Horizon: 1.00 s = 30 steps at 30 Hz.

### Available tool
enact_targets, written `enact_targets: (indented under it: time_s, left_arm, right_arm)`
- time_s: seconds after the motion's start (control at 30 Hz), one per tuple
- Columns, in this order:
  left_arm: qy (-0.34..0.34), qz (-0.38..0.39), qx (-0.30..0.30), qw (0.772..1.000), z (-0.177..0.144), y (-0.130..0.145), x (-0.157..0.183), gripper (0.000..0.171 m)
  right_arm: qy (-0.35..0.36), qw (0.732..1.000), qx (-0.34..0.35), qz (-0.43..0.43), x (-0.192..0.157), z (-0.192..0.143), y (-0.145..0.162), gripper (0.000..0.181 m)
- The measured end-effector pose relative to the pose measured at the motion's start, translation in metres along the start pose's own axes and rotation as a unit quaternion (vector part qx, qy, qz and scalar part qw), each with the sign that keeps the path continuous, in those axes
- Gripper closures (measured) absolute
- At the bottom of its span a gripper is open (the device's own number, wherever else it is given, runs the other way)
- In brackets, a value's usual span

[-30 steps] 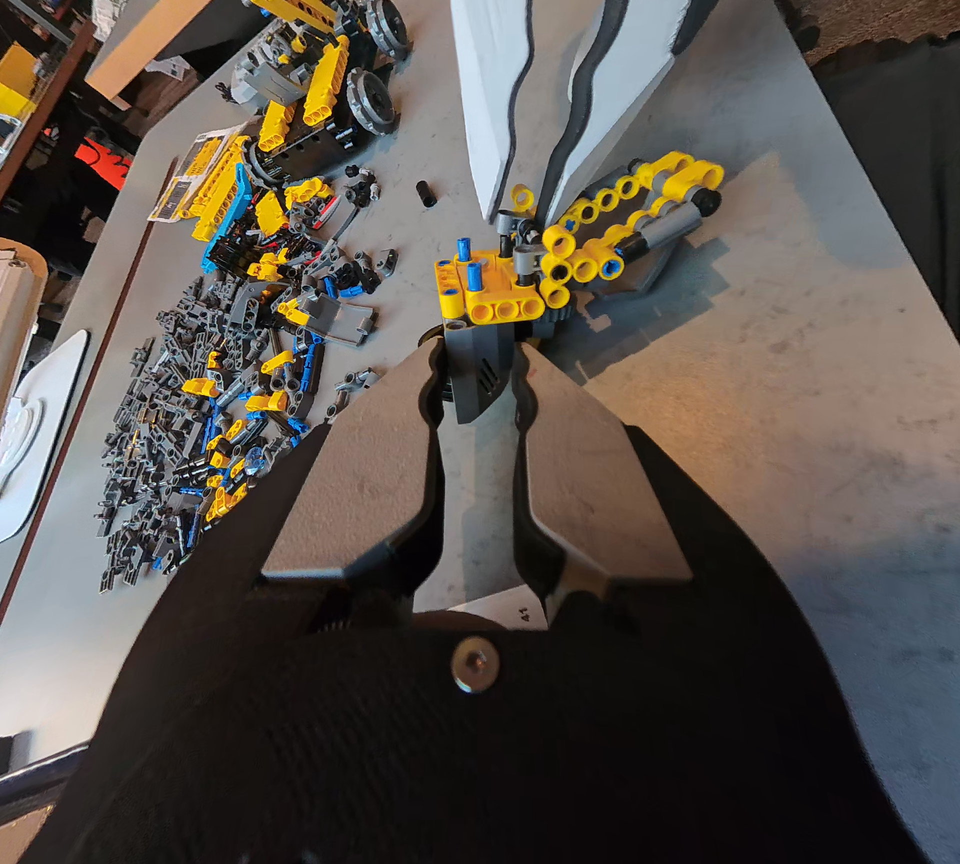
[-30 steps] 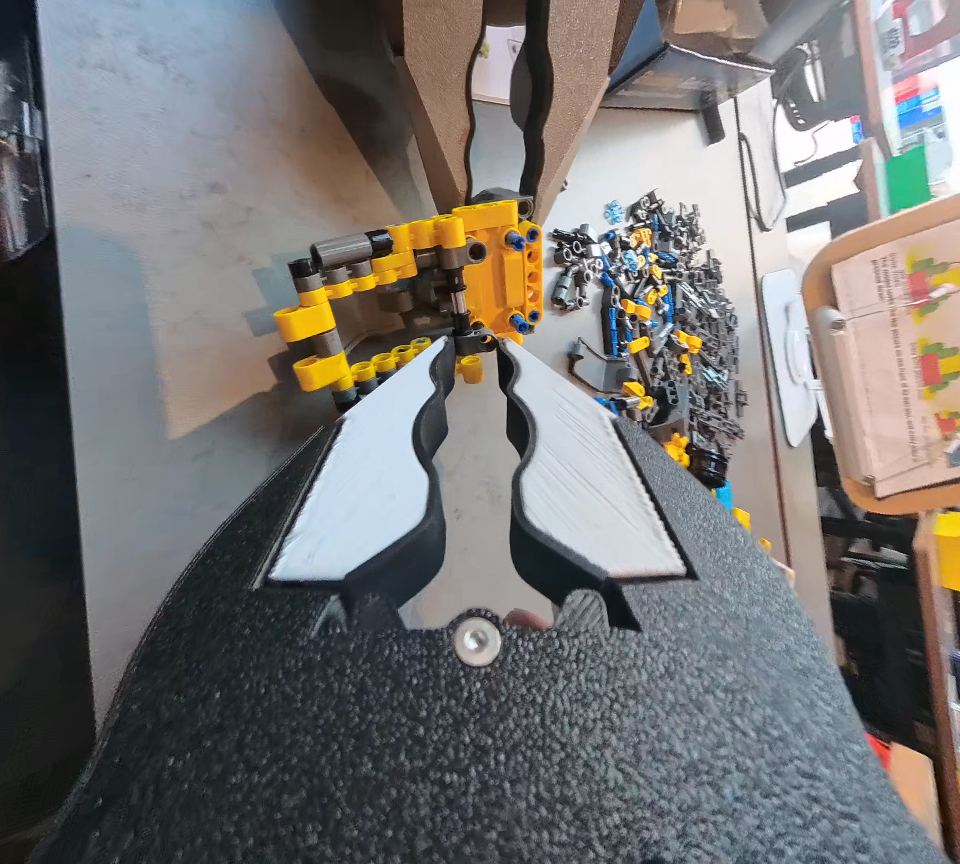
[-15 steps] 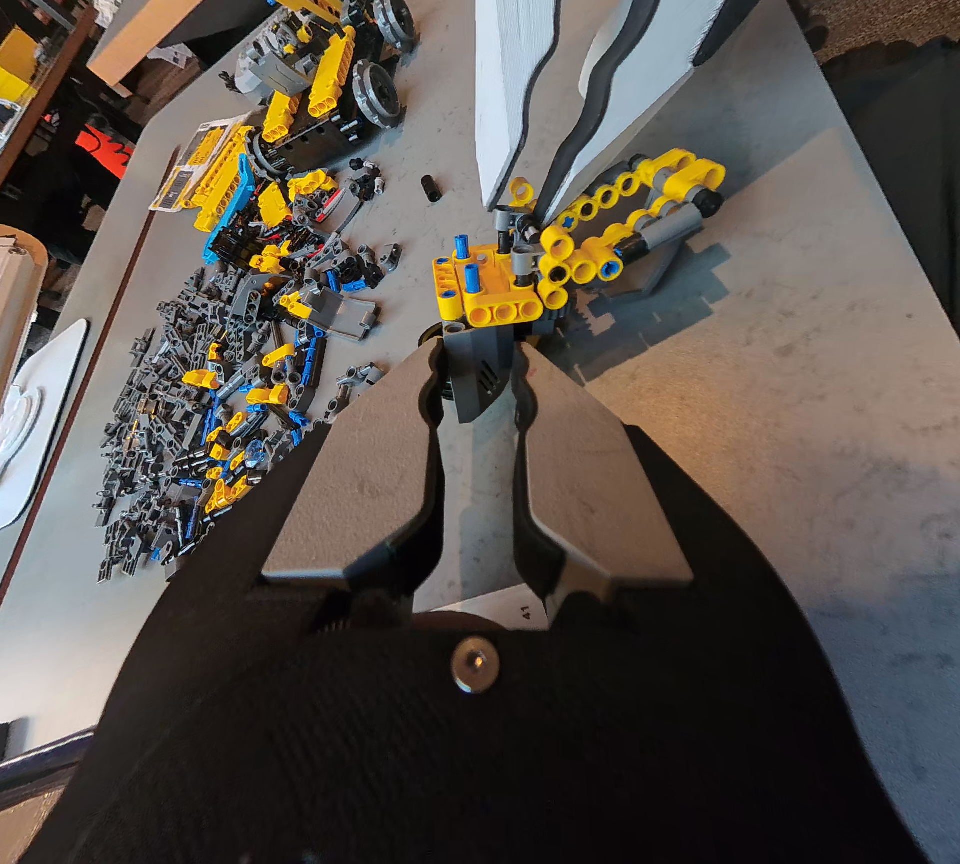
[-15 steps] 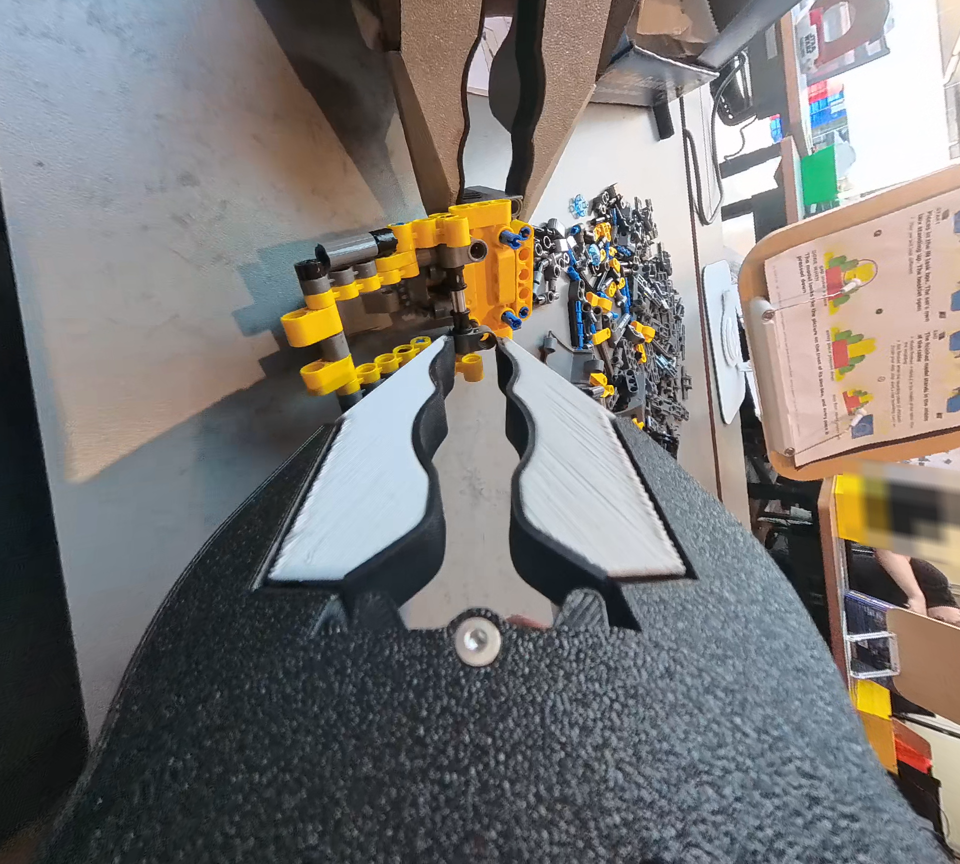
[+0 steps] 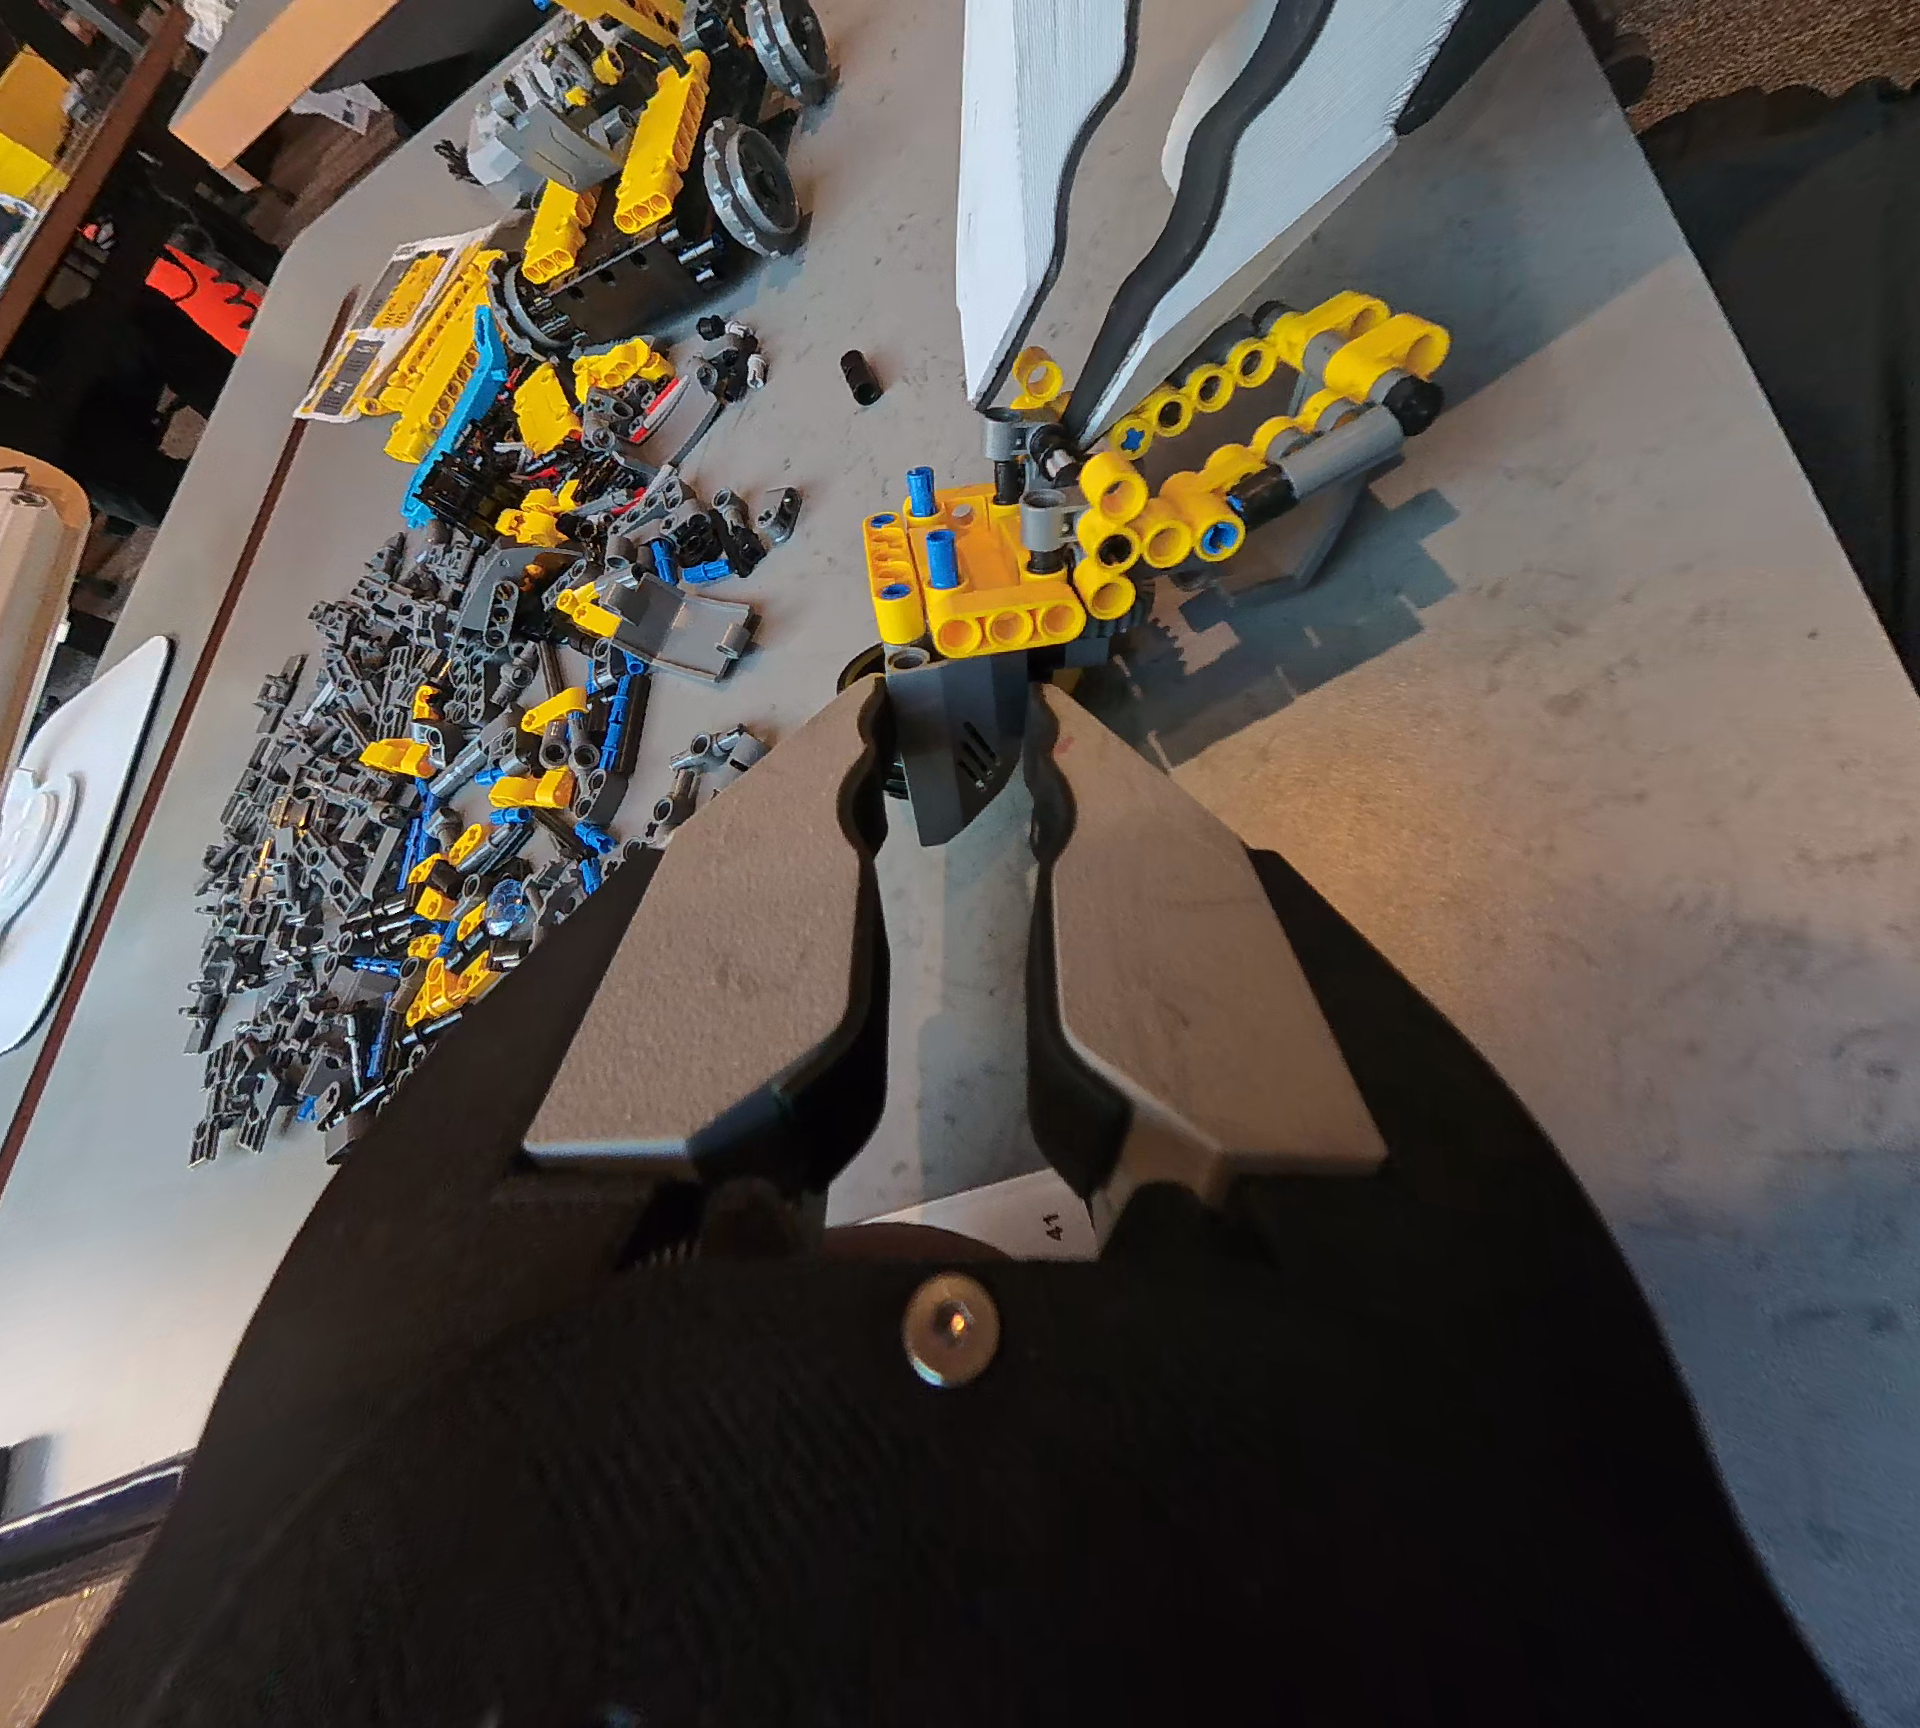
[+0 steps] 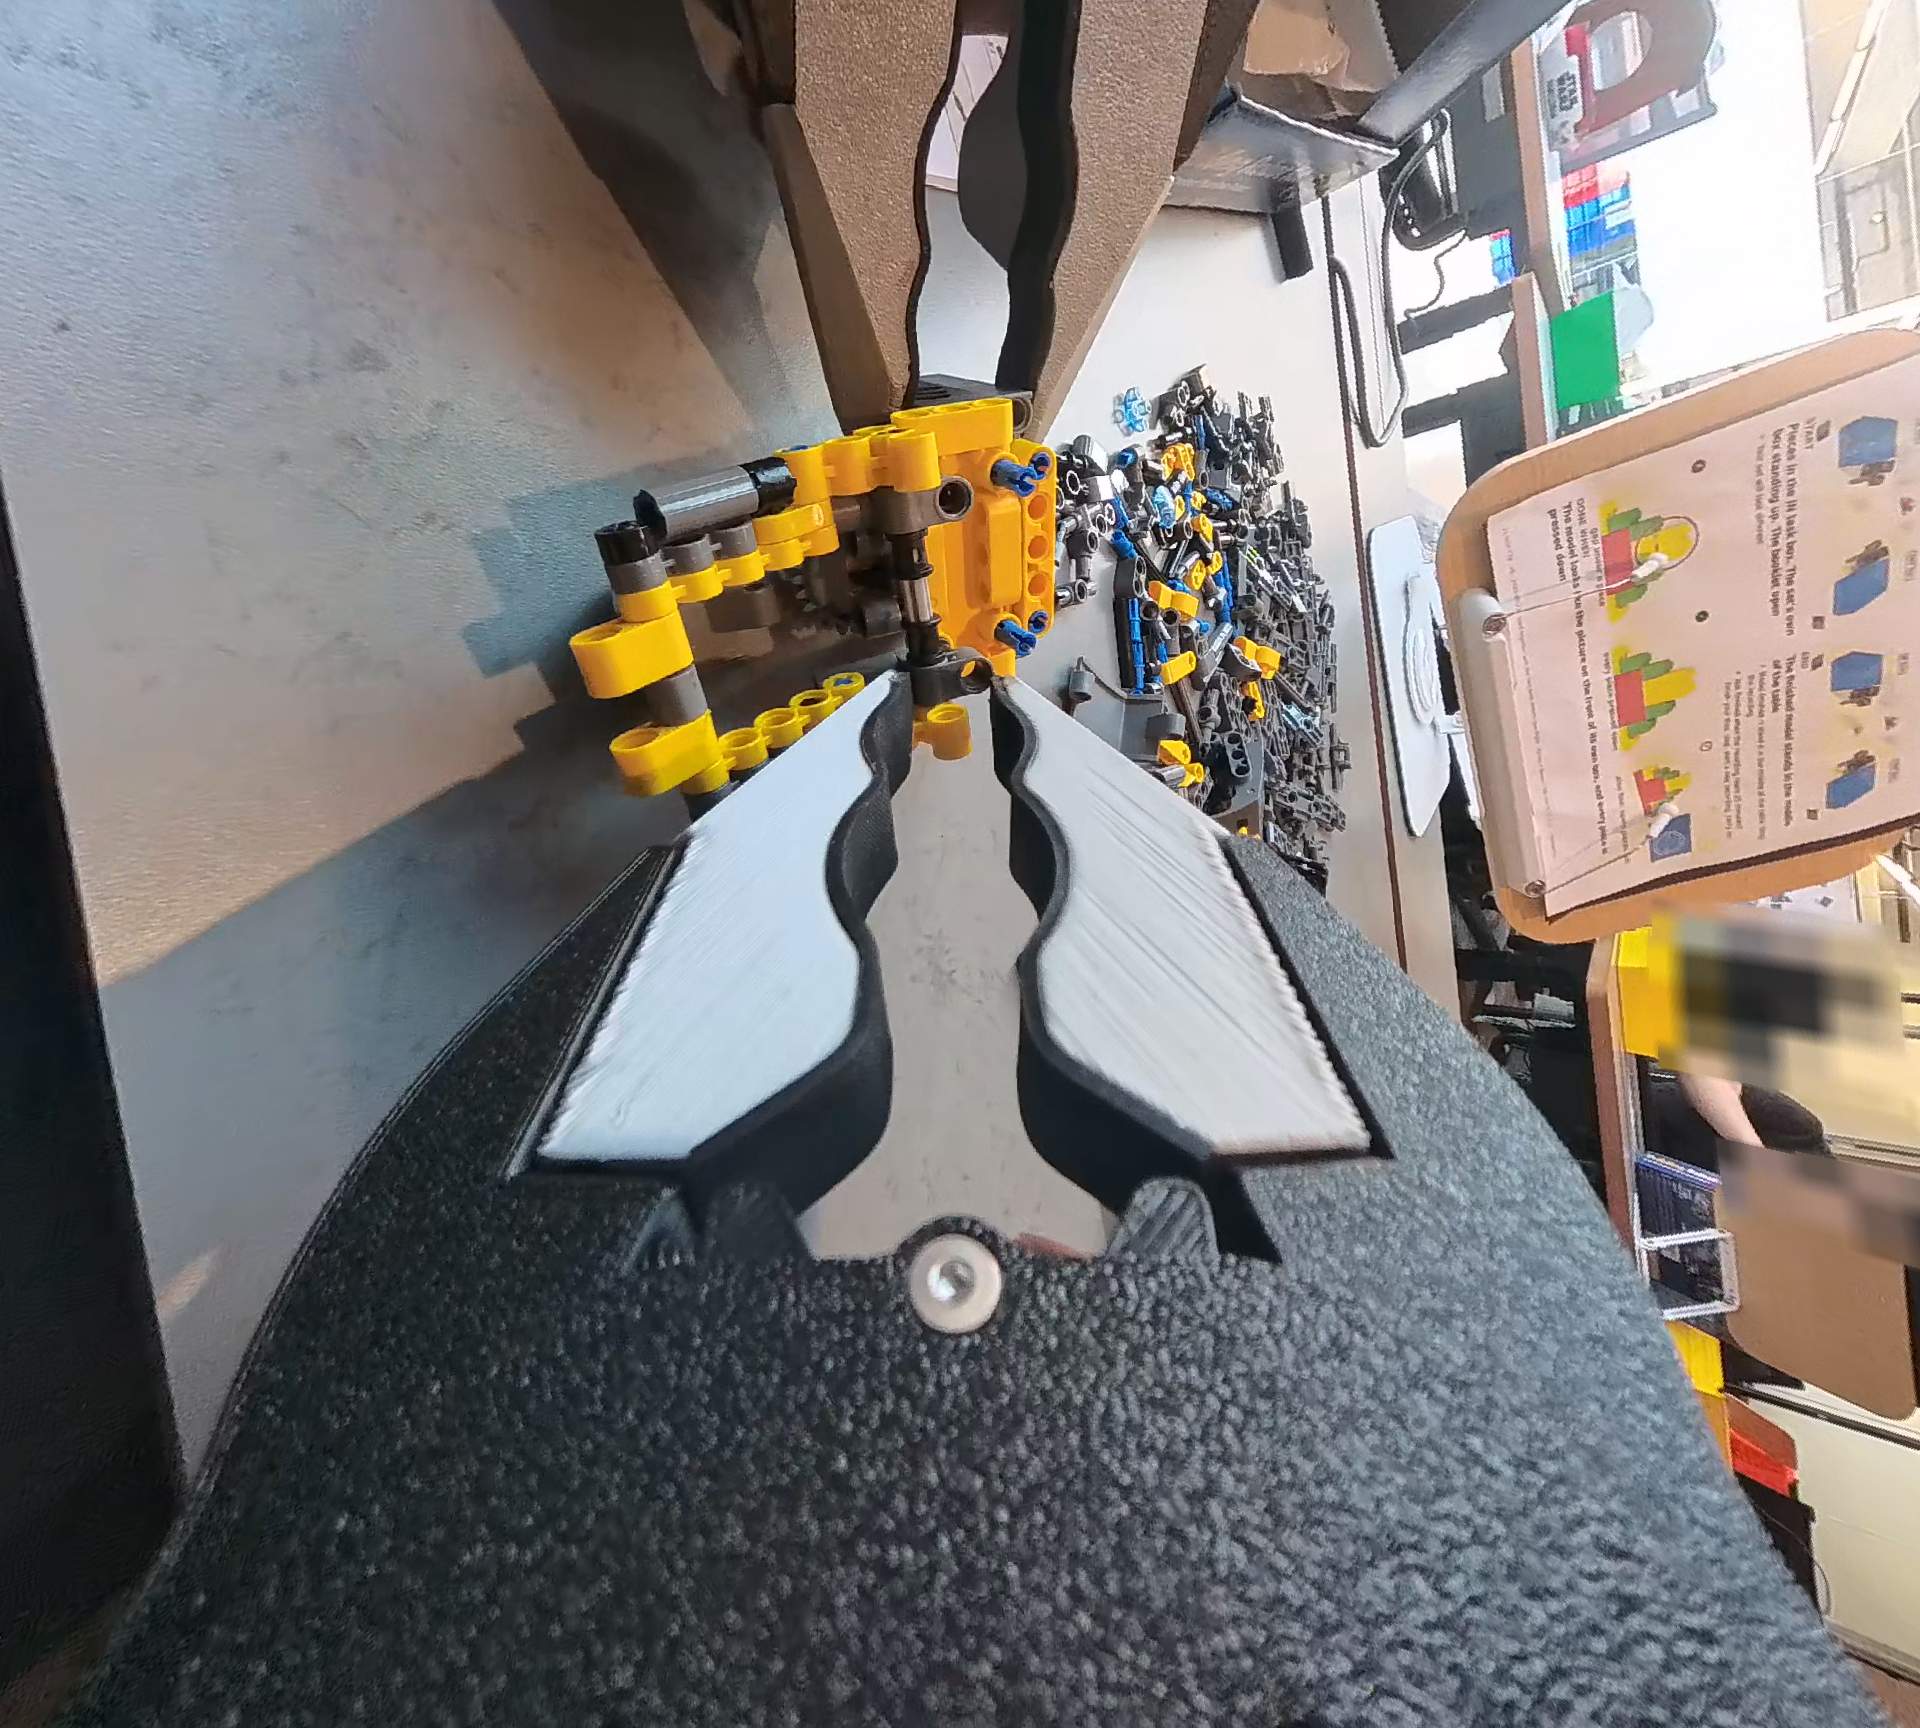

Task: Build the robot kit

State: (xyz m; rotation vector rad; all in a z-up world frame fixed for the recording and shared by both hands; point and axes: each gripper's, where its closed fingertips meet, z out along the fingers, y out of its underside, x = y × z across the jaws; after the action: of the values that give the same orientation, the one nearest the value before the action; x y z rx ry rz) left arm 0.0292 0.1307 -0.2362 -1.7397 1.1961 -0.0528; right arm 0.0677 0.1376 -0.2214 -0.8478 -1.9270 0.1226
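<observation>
1. Little has moved since the earlier frame; both grippers stay on the yellow model (image 5: 1049,556), and the views have only tilted slightly.
2. Left gripper (image 5: 956,722) is clenched on the model's dark grey panel (image 5: 961,743); the model rests on the grey table (image 5: 1558,847).
3. Right gripper (image 6: 951,712) pinches a small grey connector (image 6: 940,679) at the model's far end.
4. Loose parts (image 5: 416,795) and a wheeled build (image 5: 644,120) lie to the left.

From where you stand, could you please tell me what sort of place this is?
Probably a workshop or hobby room for building toy brick models: a grey table holds a pile of loose parts, a half-built vehicle, and an instruction board stands nearby.
</observation>
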Motion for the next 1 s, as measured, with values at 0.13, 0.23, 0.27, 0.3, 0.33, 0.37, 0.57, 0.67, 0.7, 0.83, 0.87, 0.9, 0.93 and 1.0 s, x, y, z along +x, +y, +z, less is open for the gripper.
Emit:
enact_targets:
  time_s: [0.13,0.23,0.27,0.3,0.33,0.37,0.57,0.67,0.7,0.83,0.87,0.9,0.93,1.0]
  left_arm:
    - [0.001,0.003,0.0,1.0,0.0,0.0,0.001,0.15]
    - [0.002,0.007,-0.001,1.0,0.0,0.0,0.002,0.15]
    - [0.002,0.009,-0.001,1.0,0.0,0.0,0.002,0.15]
    - [0.002,0.01,-0.001,1.0,0.0,0.0,0.002,0.15]
    - [0.002,0.013,0.0,1.0,0.0,0.0,0.003,0.15]
    - [0.002,0.016,0.001,1.0,0.0,-0.001,0.003,0.15]
    - [0.004,0.019,0.001,1.0,0.001,0.0,0.004,0.15]
    - [0.0,0.017,-0.002,1.0,0.001,0.0,0.002,0.15]
    - [0.0,0.014,-0.003,1.0,0.001,0.001,0.001,0.15]
    - [0.0,-0.004,-0.002,1.0,0.001,0.001,-0.002,0.151]
    - [0.001,-0.012,-0.001,1.0,0.001,0.001,-0.004,0.151]
    - [0.002,-0.018,-0.001,1.0,0.001,0.001,-0.005,0.151]
    - [0.001,-0.023,-0.001,1.0,0.001,0.001,-0.006,0.15]
    - [-0.001,-0.023,-0.003,1.0,0.001,0.002,-0.006,0.151]
  right_arm:
    - [-0.006,1.0,0.001,0.0,-0.001,0.0,0.0,0.167]
    - [-0.015,1.0,0.004,0.0,-0.003,0.001,0.0,0.168]
    - [-0.02,1.0,0.006,0.002,-0.004,0.001,0.0,0.168]
    - [-0.026,1.0,0.007,0.005,-0.005,0.001,0.0,0.168]
    - [-0.038,0.999,0.006,0.006,-0.007,0.002,0.001,0.168]
    - [-0.045,0.999,0.004,0.004,-0.007,0.003,0.002,0.168]
    - [-0.072,0.997,0.015,0.003,-0.011,0.006,0.005,0.168]
    - [-0.065,0.997,0.031,0.014,-0.011,0.01,0.008,0.168]
    - [-0.063,0.997,0.034,0.017,-0.01,0.011,0.008,0.168]
    - [-0.042,0.998,0.047,0.03,-0.008,0.012,0.009,0.168]
    - [-0.035,0.997,0.05,0.038,-0.006,0.012,0.009,0.168]
    - [-0.031,0.997,0.053,0.046,-0.004,0.012,0.008,0.168]
    - [-0.027,0.997,0.056,0.053,-0.003,0.012,0.008,0.168]
    - [-0.029,0.995,0.061,0.075,-0.003,0.013,0.008,0.168]
